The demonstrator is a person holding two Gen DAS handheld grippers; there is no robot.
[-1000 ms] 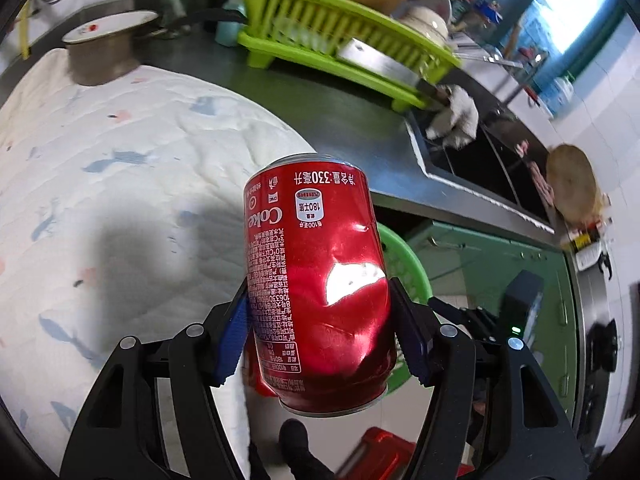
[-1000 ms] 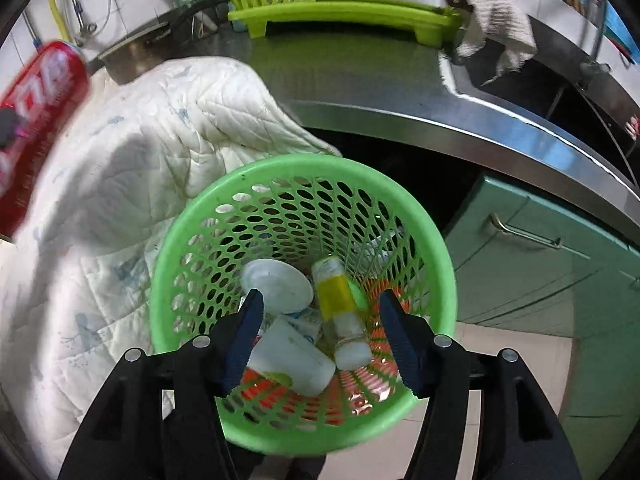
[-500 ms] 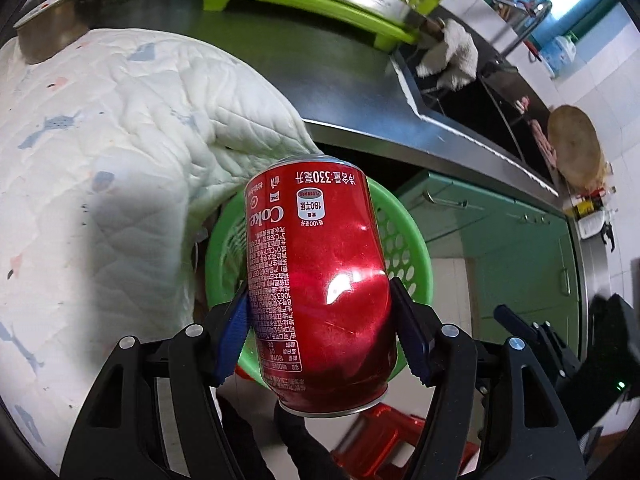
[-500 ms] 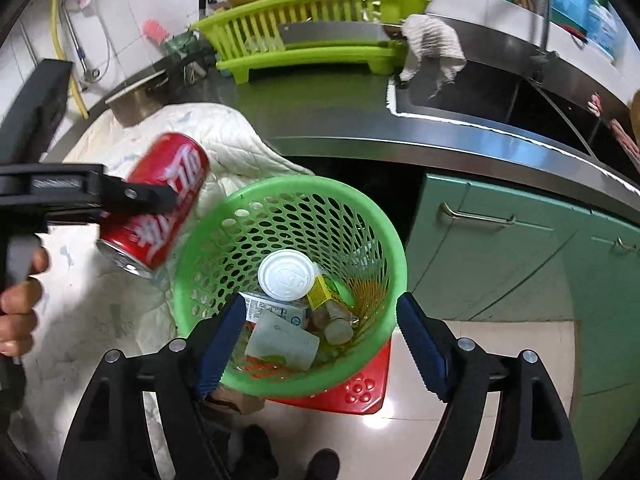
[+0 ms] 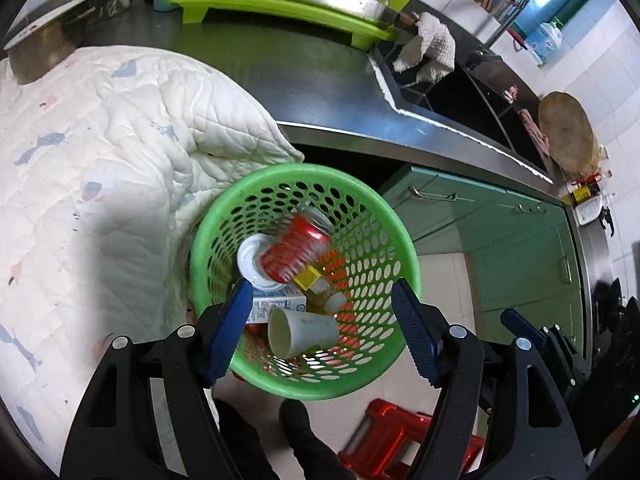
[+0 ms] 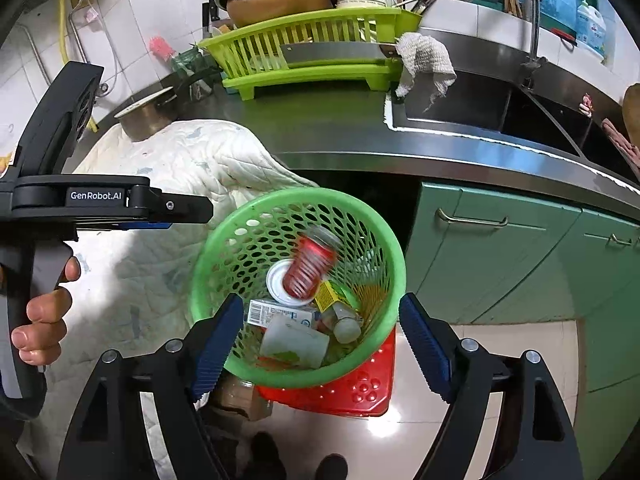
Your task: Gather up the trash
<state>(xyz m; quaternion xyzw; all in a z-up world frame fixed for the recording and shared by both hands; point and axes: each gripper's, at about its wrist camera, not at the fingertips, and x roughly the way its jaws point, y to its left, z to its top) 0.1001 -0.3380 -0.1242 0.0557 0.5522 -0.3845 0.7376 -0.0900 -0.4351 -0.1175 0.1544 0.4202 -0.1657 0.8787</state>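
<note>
A red cola can [image 5: 294, 248] is blurred in motion inside the green mesh basket [image 5: 404, 236], above a white lid, a carton, a white cup [image 5: 302, 332] and a small bottle. It also shows in the right wrist view [image 6: 310, 266], inside the same basket [image 6: 394, 256]. My left gripper [image 5: 324, 332] is open and empty above the basket; its body shows at the left of the right wrist view [image 6: 108, 200]. My right gripper [image 6: 320, 348] is open and empty above the basket's near rim.
A white quilted cloth [image 5: 100, 160] covers the surface on the left. A steel counter [image 6: 320, 120] carries a lime dish rack [image 6: 312, 56], a pot and a sink [image 6: 500, 108]. Green cabinets [image 6: 520, 260] stand on the right. A red stool [image 6: 340, 392] sits under the basket.
My left gripper opened and let go of the can, which dropped into the basket. Both grippers rose and pulled back from the basket.
</note>
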